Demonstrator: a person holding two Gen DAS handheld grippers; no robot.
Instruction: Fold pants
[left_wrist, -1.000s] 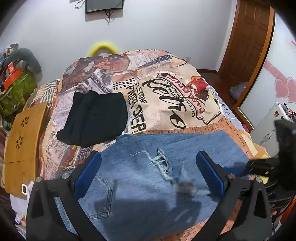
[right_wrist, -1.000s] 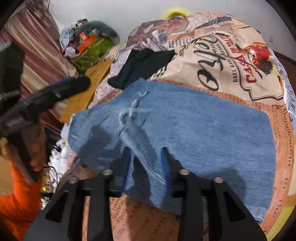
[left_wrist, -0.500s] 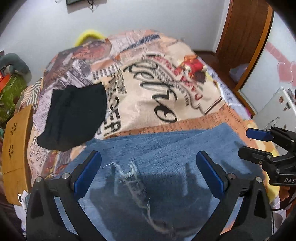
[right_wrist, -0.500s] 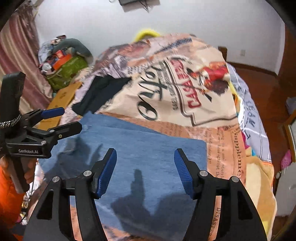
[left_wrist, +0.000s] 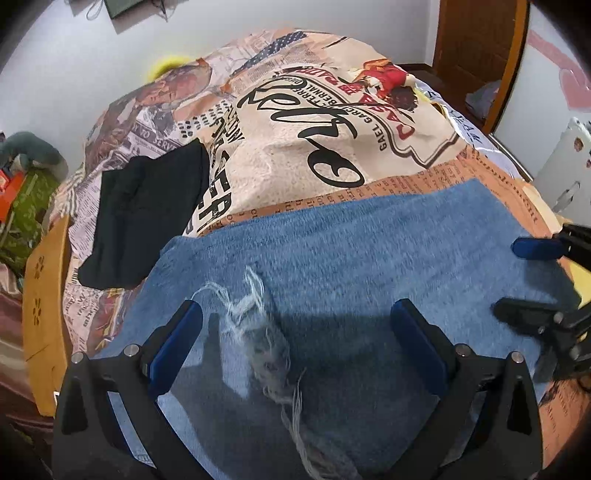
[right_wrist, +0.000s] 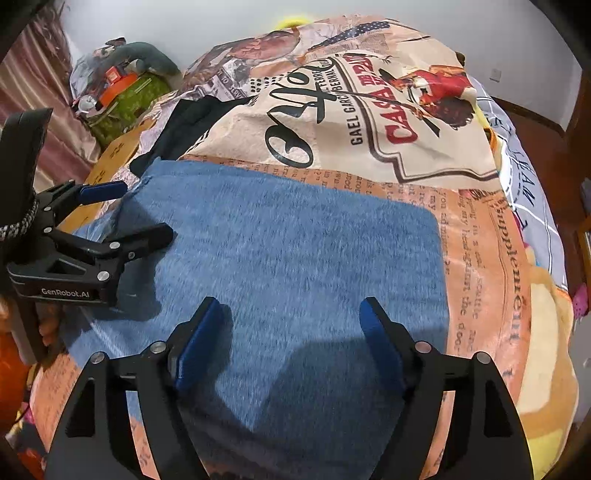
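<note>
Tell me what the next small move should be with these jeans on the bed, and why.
Probably lower both grippers to the near edge of the jeans and pinch it for another fold. The left gripper and right gripper are both open and empty above the denim, the right's jaws having just been opening, and the jeans lie flat in a wide rectangle.

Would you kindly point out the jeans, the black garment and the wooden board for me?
jeans (right_wrist: 295, 240): right wrist view, middle of the folded denim.
black garment (left_wrist: 147, 214): left wrist view, centre of the dark cloth.
wooden board (left_wrist: 44, 302): left wrist view, its flat face beside the bed.
</note>
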